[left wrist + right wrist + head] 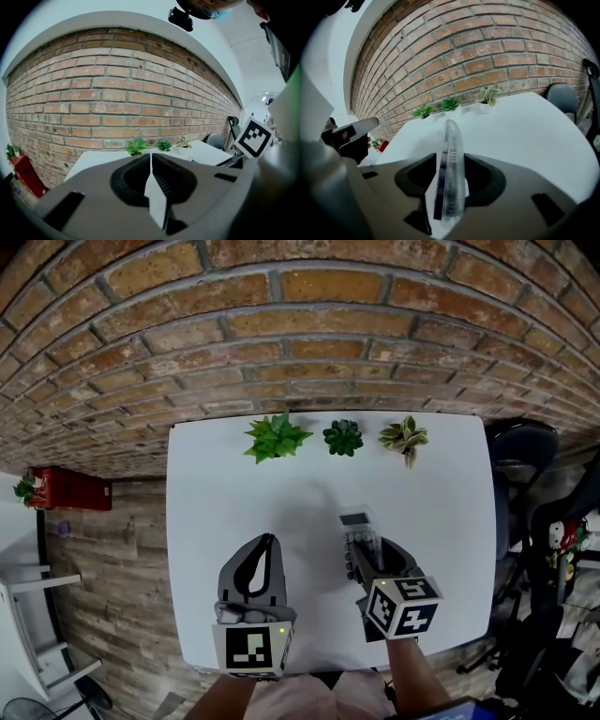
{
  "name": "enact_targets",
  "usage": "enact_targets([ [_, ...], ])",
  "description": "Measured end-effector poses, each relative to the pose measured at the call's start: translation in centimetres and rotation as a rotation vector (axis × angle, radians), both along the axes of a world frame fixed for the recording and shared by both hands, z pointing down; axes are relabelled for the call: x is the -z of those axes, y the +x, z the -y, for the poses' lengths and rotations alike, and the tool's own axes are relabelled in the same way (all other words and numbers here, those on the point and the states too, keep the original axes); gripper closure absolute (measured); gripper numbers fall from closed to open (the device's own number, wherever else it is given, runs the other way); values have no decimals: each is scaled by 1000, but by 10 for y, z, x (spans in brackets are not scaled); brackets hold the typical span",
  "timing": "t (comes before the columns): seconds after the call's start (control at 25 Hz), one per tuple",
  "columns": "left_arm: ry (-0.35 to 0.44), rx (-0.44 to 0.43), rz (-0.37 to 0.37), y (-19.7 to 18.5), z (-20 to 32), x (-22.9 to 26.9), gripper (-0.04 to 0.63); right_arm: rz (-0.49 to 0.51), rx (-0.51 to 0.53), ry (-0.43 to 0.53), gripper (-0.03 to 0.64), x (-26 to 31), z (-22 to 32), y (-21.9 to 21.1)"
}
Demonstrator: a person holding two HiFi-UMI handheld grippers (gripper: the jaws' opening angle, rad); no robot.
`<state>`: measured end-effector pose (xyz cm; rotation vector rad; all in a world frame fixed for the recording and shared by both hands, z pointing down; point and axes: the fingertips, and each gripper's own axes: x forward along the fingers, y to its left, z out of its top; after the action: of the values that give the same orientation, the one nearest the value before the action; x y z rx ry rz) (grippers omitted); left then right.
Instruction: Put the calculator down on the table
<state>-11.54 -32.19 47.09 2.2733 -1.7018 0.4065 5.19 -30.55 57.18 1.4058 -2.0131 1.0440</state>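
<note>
The left forearm (221,702) and right forearm (418,682) come up from the bottom edge of the head view, each hand carrying its tongs forward. The left tongs (268,542), lower centre-left, point a little below level, jaws closed together with nothing between them. The right tongs (367,557), lower centre-right, point steeply down, jaws spread wide either side of the calculator (360,527) without pressing on it.
</note>
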Motion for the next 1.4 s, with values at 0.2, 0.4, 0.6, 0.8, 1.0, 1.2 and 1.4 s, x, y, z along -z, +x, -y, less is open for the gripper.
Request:
enact_targets([
  [0.2,3,-7,6,4,0,2,577,-26,-4,13,420,1,0,9],
  [0.4,-3,-19,11,12,-2,2,577,-31,-17,13,417,1,-2,18],
  [0.6,0,-29,15,20,-2,4,577,-25,-37,11,414,-2,-4,29],
  [0.8,1,-35,12,27,-4,7,577,-5,-58,2,413,-7,-9,38],
  [1.0,13,-54,20,39,-9,10,577,11,-70,18,413,-6,-12,46],
  [1.2,38,-61,11,52,-15,24,577,34,-66,61,413,11,-14,50],
  [1.4,101,-66,19,65,-26,57,577,55,-34,168,413,57,-12,48],
])
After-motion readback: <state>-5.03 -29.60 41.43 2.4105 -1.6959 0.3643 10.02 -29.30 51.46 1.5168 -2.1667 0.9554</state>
